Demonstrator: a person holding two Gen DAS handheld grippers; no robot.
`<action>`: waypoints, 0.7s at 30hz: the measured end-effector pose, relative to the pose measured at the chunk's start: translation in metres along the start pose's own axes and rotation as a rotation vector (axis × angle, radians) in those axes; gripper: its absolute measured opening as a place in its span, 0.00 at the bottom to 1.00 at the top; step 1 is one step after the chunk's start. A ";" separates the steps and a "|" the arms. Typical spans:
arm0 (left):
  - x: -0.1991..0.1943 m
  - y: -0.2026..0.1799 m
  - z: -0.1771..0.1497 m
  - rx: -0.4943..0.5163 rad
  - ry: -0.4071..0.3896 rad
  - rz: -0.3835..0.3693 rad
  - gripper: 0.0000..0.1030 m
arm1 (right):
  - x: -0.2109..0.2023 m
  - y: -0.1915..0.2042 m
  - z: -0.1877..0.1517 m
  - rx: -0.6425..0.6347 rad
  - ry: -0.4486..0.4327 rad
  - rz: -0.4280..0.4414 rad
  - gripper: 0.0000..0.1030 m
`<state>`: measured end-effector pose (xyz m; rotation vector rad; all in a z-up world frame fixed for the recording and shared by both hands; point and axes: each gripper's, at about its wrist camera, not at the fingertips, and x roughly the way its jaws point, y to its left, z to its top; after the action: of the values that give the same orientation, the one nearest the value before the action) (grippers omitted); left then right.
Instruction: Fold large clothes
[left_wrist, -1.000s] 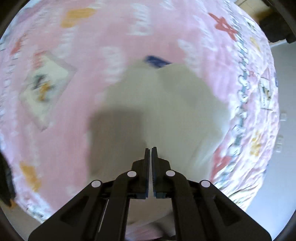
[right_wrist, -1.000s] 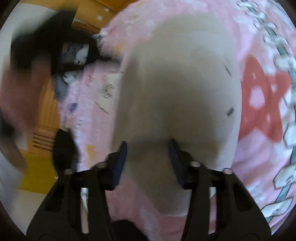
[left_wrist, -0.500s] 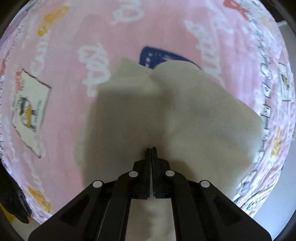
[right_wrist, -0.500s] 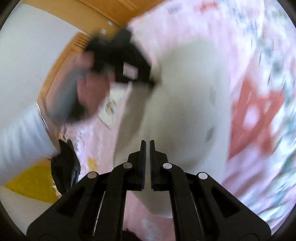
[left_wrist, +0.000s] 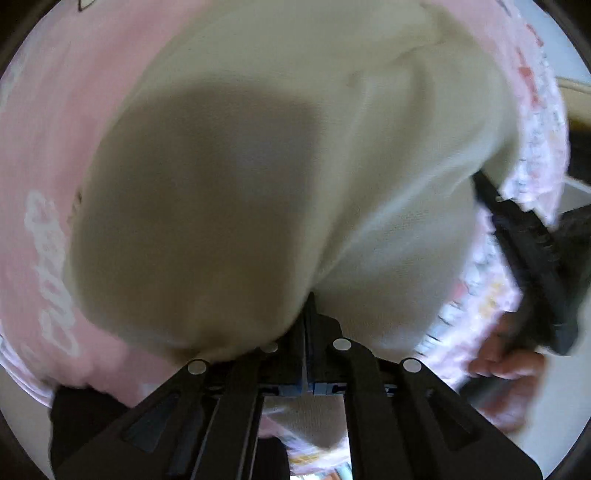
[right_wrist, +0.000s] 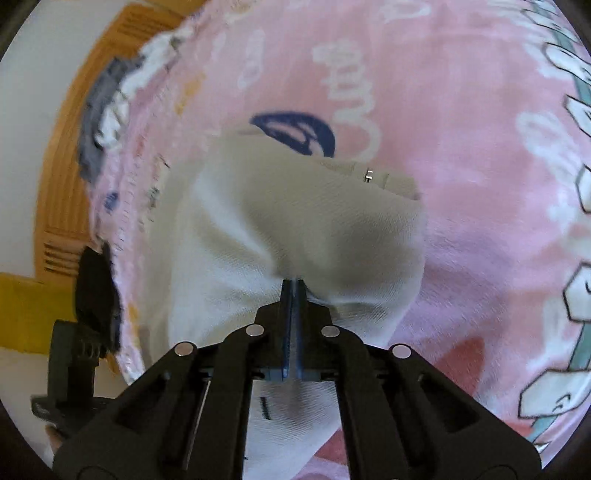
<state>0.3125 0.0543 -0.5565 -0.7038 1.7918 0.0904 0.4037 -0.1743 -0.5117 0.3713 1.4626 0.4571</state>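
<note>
Cream fabric, a large garment (right_wrist: 295, 229), fills the space ahead of both tools and lies on a pink printed bedspread (right_wrist: 480, 147) that I use as the folding surface. Spreading it flat there makes sense: the bed gives room for a big piece, and pinching two points lets me carry a fold across evenly, I judge. My right gripper (right_wrist: 293, 286) has its jaws fully together, and cloth puckers in ridges radiating from its tips, so it looks clamped on a bunch of the garment right at the front. My left gripper (left_wrist: 306, 306) is also all but closed, with the cream cloth (left_wrist: 258, 166) bulging up directly ahead and draping over the tips; it seems pinched on a fold, though blur hides the exact contact. Off to the right of the left tool, I see the other handheld unit (left_wrist: 532, 266) and a hand (left_wrist: 498, 369) gripping it, near the garment's edge. Fold appears mid-way, not yet laid down.
</note>
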 end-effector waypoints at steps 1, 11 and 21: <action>0.004 -0.006 0.000 0.024 -0.011 0.041 0.04 | 0.001 0.006 -0.003 -0.011 0.008 -0.023 0.00; 0.004 -0.041 -0.045 0.228 -0.145 0.256 0.04 | -0.074 0.015 -0.008 0.047 -0.224 -0.071 0.01; 0.012 -0.033 -0.062 0.282 -0.140 0.267 0.04 | 0.036 -0.010 0.057 0.066 0.007 -0.206 0.00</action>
<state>0.2742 -0.0023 -0.5359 -0.2496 1.7112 0.0616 0.4631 -0.1629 -0.5429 0.2679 1.5074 0.2451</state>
